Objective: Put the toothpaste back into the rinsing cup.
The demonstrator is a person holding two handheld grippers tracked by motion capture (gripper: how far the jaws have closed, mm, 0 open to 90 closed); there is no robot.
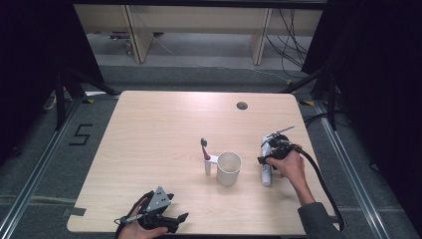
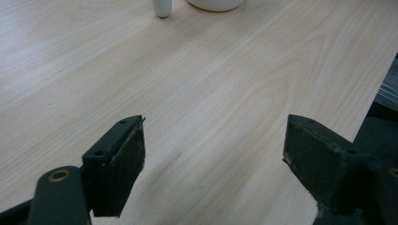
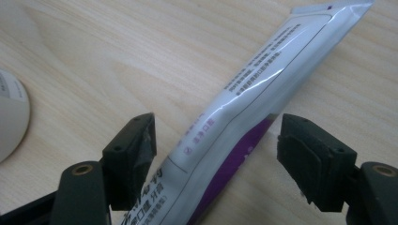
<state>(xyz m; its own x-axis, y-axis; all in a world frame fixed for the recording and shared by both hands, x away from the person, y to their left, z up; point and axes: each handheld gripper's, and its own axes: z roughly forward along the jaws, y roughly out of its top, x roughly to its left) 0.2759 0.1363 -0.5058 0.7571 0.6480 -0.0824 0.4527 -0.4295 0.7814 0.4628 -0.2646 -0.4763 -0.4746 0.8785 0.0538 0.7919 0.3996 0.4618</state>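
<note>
Left hand-held gripper (image 1: 160,217): bottom left of the high view, at the near edge of the counter (image 1: 149,139); jaws spread wide in its own view, bare wood between them; nothing held.

Toothbrush (image 1: 205,155): centre of the high view, propped upright just left of the cup, head uppermost; whether it touches the cup I cannot tell.

Cup (image 1: 228,168): white, standing open-side up at centre, between the two hands; its rim also edges into the far left of the right gripper view.

Toothpaste tube (image 3: 248,117): right of centre in the high view, lying flat on the counter beside the cup; white with a purple band.

Tube's long axis: in the right gripper view it runs from the bottom centre up to the upper right corner, the flat crimped end farthest away; it passes between the jaws, slanted to them.

Right hand-held gripper (image 1: 271,158): right of centre, over the tube; jaws spread, one either side of the tube, not yet pinching it.

Nearer hand: the right, clearly; the left is well apart from the tube.

Judgement: a squeeze here would likely take the tube across its width.
</note>
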